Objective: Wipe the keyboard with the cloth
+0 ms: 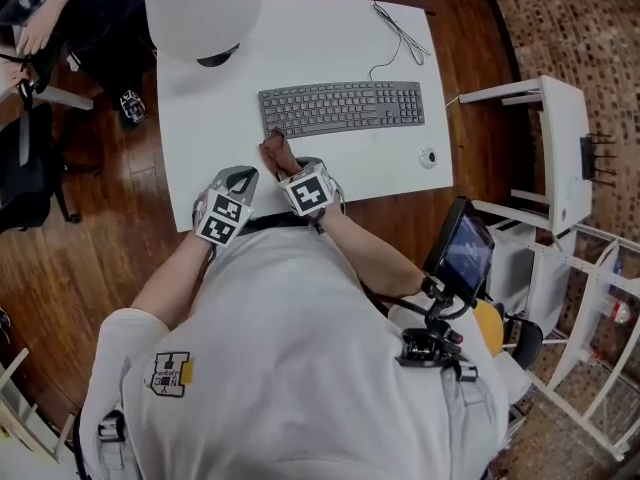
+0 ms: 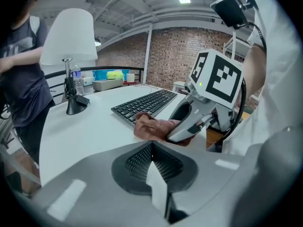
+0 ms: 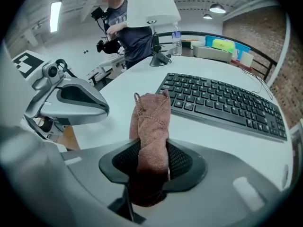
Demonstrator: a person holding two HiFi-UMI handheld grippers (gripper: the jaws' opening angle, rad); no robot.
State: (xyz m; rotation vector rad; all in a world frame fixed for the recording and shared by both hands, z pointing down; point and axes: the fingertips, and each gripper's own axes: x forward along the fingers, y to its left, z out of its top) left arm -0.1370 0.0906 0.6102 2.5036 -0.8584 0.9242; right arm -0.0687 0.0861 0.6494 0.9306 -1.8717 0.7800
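Observation:
A grey keyboard [image 1: 345,106] lies across the middle of the white table [image 1: 200,138]. A brown cloth [image 1: 276,151] is bunched just in front of the keyboard's left end. My right gripper [image 1: 287,168] is shut on the cloth [image 3: 152,122], which stands up in a fold between its pads, with the keyboard [image 3: 227,103] just beyond. My left gripper [image 1: 242,178] sits beside it to the left over the table's near edge, shut with nothing held. In the left gripper view [image 2: 151,148], the cloth [image 2: 151,126] and the keyboard [image 2: 144,103] lie just ahead.
A white lamp [image 1: 200,8] stands at the table's back left. The keyboard's cable [image 1: 400,33] trails to the back right, and a small round object [image 1: 428,156] lies near the right edge. A white stand [image 1: 560,148] is at the right; a person [image 3: 118,22] stands beyond the table.

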